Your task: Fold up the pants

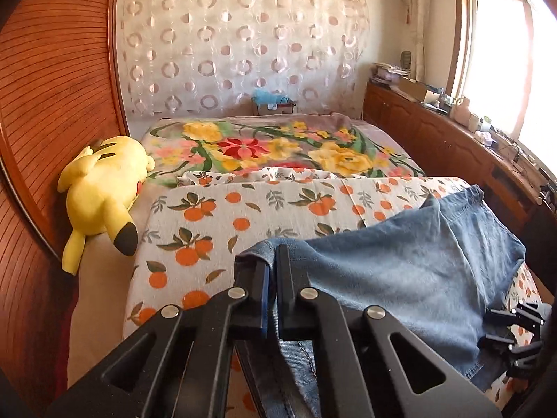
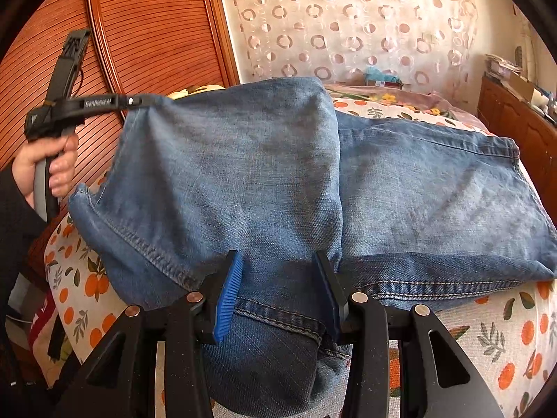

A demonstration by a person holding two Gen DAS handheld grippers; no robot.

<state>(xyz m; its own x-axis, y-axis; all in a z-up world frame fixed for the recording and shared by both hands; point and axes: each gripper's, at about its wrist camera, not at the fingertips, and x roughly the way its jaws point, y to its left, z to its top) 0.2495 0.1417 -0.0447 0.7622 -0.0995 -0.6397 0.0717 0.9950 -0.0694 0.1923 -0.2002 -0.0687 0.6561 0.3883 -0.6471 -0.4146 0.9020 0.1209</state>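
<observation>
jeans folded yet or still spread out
Partly folded: the jeans have one end lifted and doubled over the flat part, gripped by both the left gripper and right gripper.

We see a home bedroom: a bed (image 1: 195,244) with floral blanket (image 1: 278,146), plush toy (image 1: 104,188), patterned curtain (image 1: 243,41)

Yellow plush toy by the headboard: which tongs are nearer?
Left. The left tongs hold the jeans just right of the plush toy; the right tongs grip the jeans further right.
</observation>
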